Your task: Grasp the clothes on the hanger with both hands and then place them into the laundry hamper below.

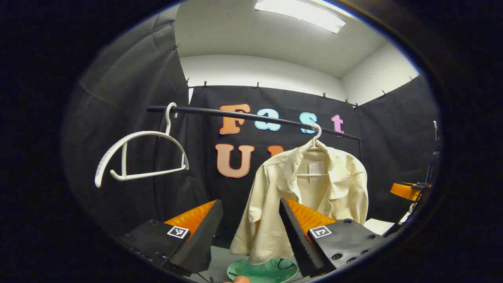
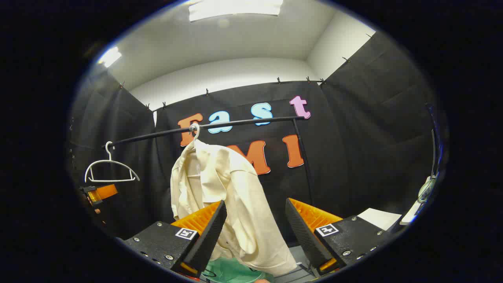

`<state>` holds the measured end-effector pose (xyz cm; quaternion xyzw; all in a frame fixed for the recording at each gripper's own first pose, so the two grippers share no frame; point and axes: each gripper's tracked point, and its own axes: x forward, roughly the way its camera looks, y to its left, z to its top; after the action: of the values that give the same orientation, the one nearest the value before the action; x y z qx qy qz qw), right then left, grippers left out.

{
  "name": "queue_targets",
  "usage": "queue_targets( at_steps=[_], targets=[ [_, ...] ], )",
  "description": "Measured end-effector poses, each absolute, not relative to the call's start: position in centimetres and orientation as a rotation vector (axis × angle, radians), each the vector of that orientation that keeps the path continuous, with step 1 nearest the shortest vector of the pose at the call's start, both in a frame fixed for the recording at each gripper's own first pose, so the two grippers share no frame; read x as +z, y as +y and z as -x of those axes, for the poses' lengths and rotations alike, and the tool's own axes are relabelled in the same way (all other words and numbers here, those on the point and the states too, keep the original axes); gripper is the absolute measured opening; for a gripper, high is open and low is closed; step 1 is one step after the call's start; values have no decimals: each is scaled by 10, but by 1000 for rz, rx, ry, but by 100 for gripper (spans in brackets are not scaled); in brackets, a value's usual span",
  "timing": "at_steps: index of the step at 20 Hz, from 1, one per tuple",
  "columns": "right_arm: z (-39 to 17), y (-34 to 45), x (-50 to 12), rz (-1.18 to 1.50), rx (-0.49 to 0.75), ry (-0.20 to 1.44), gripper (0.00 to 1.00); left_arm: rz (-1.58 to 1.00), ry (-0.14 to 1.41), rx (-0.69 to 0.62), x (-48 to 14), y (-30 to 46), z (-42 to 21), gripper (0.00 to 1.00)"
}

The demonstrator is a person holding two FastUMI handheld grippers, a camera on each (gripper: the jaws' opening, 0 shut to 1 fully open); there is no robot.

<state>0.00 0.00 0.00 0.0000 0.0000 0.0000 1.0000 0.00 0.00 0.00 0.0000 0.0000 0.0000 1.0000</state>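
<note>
1. Black cloth walls close the booth under a white ceiling with a bright light panel. From the left gripper view I see a dark rail (image 1: 251, 116) running across the back wall.
2. On that rail, at the left, hangs a bare white hanger (image 1: 137, 157). Further right, a second white hanger (image 1: 315, 137) carries the cream shirt (image 1: 283, 196), which drapes open-fronted with a paper tag at its collar.
3. Below the shirt's hem sits the green laundry hamper (image 1: 263, 271), its rim showing at the bottom.
4. My left hand-held gripper (image 1: 251, 228) is released, its black and orange fingers spread wide and apart from the shirt, grasping nothing.
5. At the right edge I see an orange part of the other tool, too small to tell more.
6. From the right gripper view, the rail (image 2: 220, 125) slopes across the wall, with the empty hanger (image 2: 111, 169) far left and the shirt (image 2: 232, 204) hanging near the middle, seen from its side.
7. My right hand-held gripper (image 2: 255, 232) is also released, jaws wide, with the shirt's lower folds between the fingers; I cannot tell whether either touches it.
8. The green hamper (image 2: 228, 273) shows just beneath the shirt's hem.
</note>
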Motion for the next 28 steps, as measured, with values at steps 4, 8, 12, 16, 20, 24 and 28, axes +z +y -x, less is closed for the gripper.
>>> queue_targets(
  at_steps=[4, 8, 12, 16, 20, 24, 28],
  targets=[
    [-25, 32, -22, 73, 18, 54, 94, 11, 43, -22, -14, -4, -38, 96],
    [-61, 38, -47, 58, -6, 115, 94, 66, 80, -151, -40, -36, -106, 97],
    [-85, 46, -68, 41, 4, 173, 94, 55, 93, -157, -53, -33, -137, 97],
    [-106, 44, -51, 85, -1, 134, 94, 93, 134, -144, -58, -23, -130, 97],
    [-111, 49, -31, 88, 23, 93, 94, 20, 87, -51, -43, 7, -124, 97],
    [-107, 47, -40, 40, 22, 123, 94, 12, 49, -37, -24, 8, -124, 97],
    [-99, 46, -35, -24, 17, 127, 94, 1, 9, -44, -8, 11, -110, 96]
  ],
)
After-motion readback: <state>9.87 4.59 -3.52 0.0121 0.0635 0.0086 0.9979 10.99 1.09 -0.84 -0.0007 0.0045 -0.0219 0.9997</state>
